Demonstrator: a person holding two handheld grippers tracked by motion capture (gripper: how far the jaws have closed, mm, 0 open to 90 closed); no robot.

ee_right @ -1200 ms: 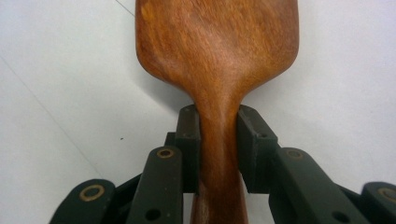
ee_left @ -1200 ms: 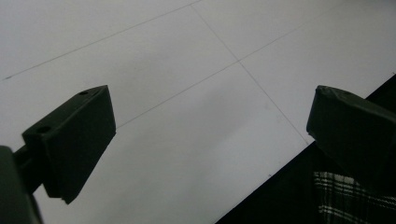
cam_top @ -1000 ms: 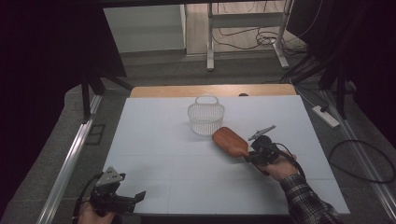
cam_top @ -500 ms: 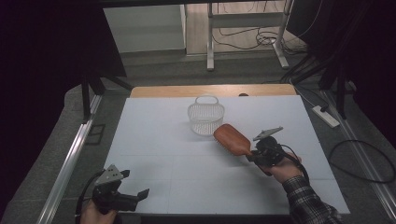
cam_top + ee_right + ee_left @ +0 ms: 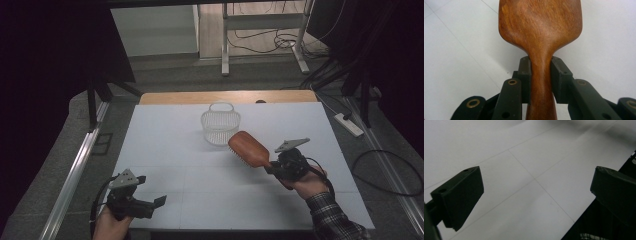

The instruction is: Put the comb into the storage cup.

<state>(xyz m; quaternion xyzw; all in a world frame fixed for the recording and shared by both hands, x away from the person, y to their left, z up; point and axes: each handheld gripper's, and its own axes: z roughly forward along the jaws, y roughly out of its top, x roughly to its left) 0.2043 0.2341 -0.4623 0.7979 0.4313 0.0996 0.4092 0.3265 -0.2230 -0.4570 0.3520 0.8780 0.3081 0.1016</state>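
One wooden hairbrush (image 5: 249, 149), clamped at its handle by the right hand-held gripper (image 5: 274, 168), hung above the table (image 5: 165, 145) beside the wire basket (image 5: 220, 124); left hand-held gripper (image 5: 159, 201) stood wide, empty. Carrying step; next, probably lowering it into the basket.

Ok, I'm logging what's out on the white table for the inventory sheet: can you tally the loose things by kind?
Wooden hairbrush: 1, clamped by its handle in the right tongs
Clear wire-style basket: 1, standing on the table
Total: 2
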